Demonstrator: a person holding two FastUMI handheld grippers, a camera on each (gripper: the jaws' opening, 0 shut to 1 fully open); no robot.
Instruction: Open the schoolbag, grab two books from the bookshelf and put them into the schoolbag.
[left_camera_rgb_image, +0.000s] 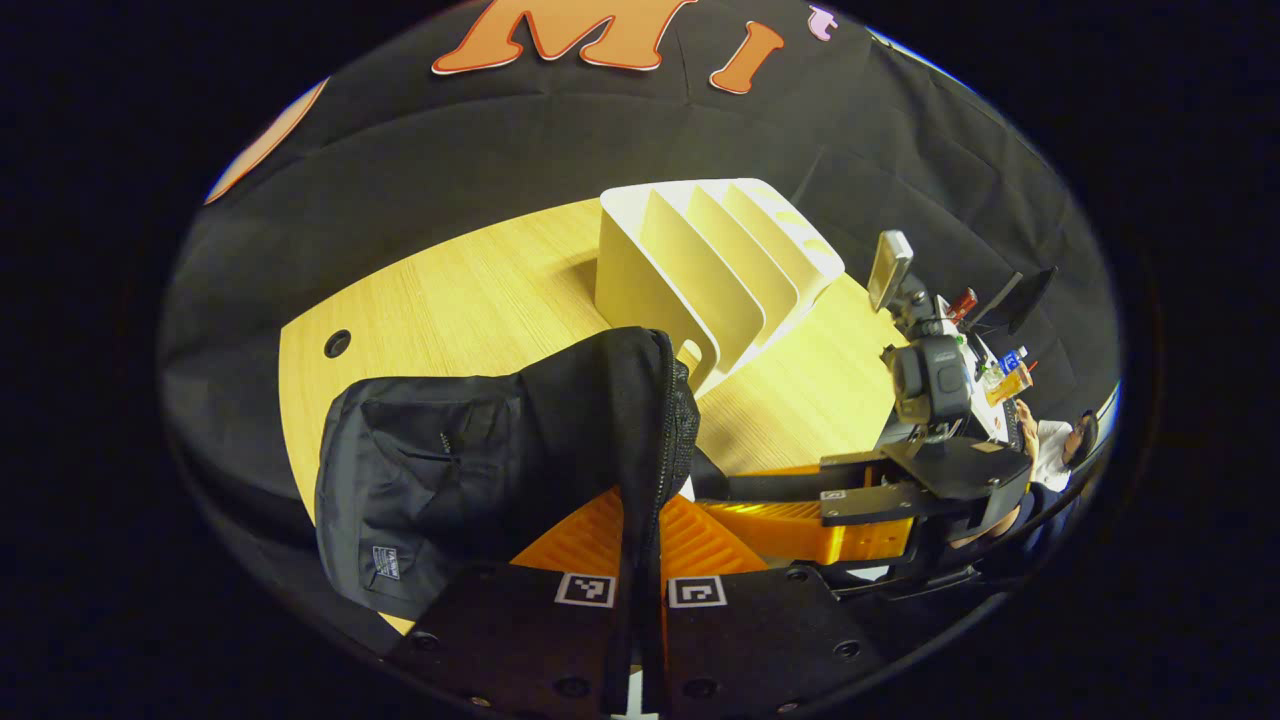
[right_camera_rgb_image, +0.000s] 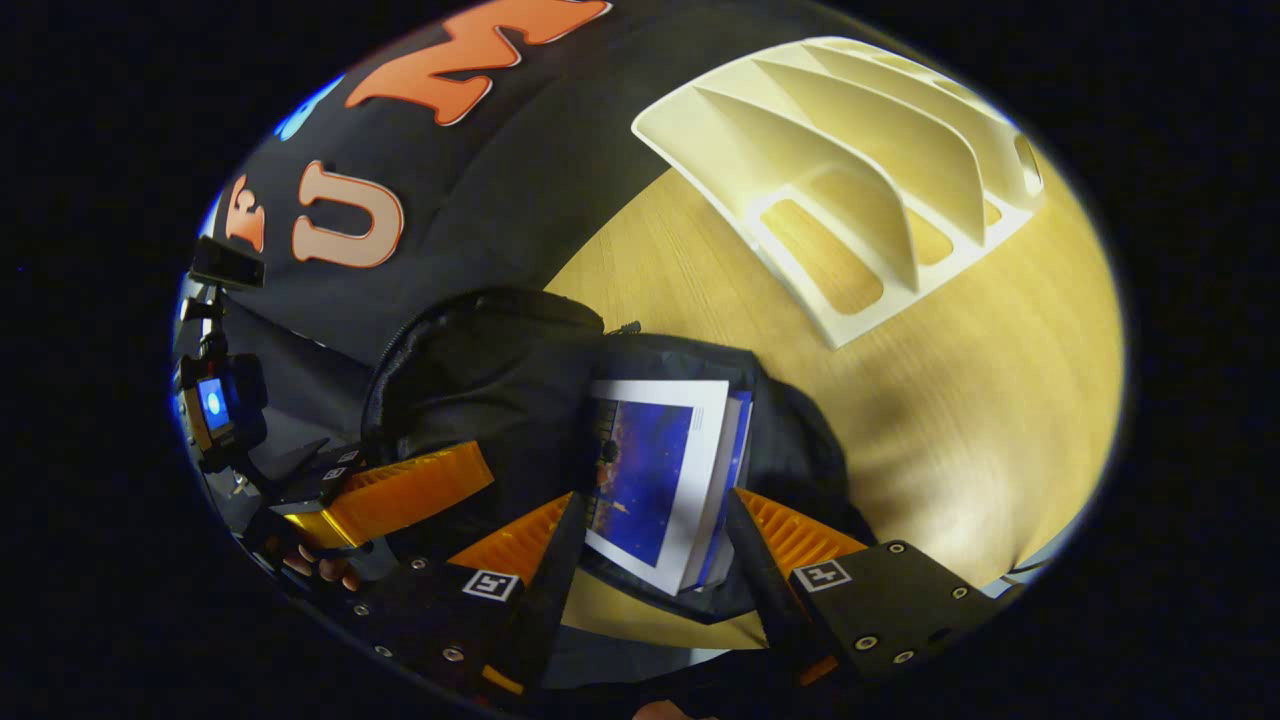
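The black schoolbag (left_camera_rgb_image: 470, 460) stands on the wooden table, and my left gripper (left_camera_rgb_image: 640, 540) is shut on its zip edge, holding the flap up. In the right gripper view the schoolbag (right_camera_rgb_image: 480, 370) gapes open, with two books (right_camera_rgb_image: 650, 480) lying in its mouth, a blue-and-white cover on top. My right gripper (right_camera_rgb_image: 652, 500) is open, its fingers either side of the books; I see no pinch on them. The white bookshelf (left_camera_rgb_image: 700, 270) (right_camera_rgb_image: 860, 170) stands behind the bag, its slots bare. The right gripper (left_camera_rgb_image: 800, 500) reaches into the bag from the right. The left gripper (right_camera_rgb_image: 400, 490) shows at the bag's left.
The table (left_camera_rgb_image: 450, 300) (right_camera_rgb_image: 960, 400) has a round cable hole (left_camera_rgb_image: 337, 343) near its left edge. A hand (right_camera_rgb_image: 320, 570) holds the left gripper. Beyond the booth, a person (left_camera_rgb_image: 1055, 450) sits at a cluttered desk on the far right.
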